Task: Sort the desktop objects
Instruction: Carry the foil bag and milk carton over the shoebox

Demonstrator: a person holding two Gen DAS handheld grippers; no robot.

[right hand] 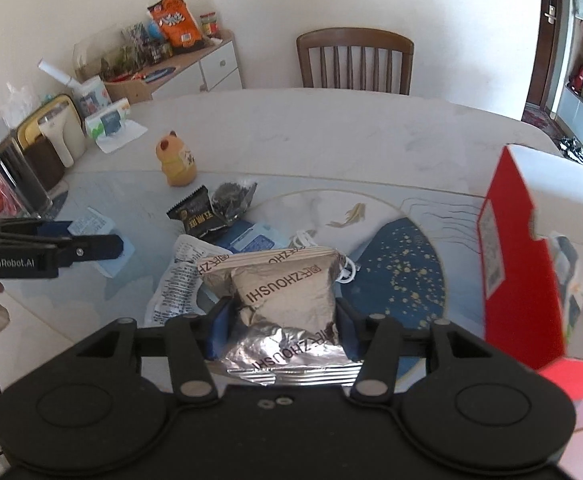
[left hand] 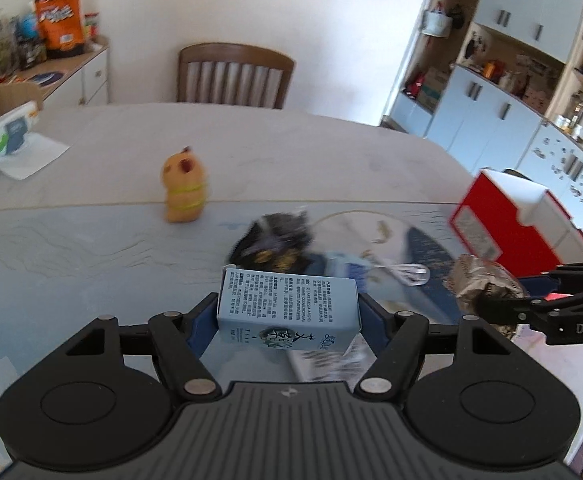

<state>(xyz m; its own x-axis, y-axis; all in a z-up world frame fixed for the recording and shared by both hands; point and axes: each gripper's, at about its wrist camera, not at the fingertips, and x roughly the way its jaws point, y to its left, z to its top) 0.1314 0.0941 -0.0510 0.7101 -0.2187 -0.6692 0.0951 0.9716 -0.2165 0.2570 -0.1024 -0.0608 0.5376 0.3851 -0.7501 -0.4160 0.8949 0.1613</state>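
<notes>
The left gripper [left hand: 287, 312] has its jaws clamped on a small pale-blue carton [left hand: 289, 304], held sideways and lifted clear of the counter [left hand: 111, 240]. The right gripper [right hand: 283, 316] has its jaws pressed into the sides of a silver foil pouch [right hand: 287, 296], also off the surface. In the left view the pouch [left hand: 485, 284] shows at 3 o'clock, near the carton but apart from it.

The red box [right hand: 519, 264] stands open at 3 o'clock in the right view, near the pouch; I judge it to be the bin for sorted things, though its inside is mostly hidden. Still on the counter at 12 o'clock of the pouch lie a black snack packet [right hand: 199, 216], a clear bag of dark bits [right hand: 233, 196], a printed white wrapper [right hand: 179, 280] and some blue sachets. A yellow bear figure [right hand: 175, 158] stands upright farther off at 11 o'clock.

Risks, as I judge them:
- The pouch is soft and puffed; the jaws dent it at the lower half only, so it could slide out or swing if turned fast
- The carton is gripped across its short sides near one end; a tilt could let it pivot between the pads
- Both loads sit close together, so moving both toward the box at once could knock them, or the grippers, against each other
- The box wall stands tall and thin; a bump from the right gripper on the way in could tip or shove it
</notes>
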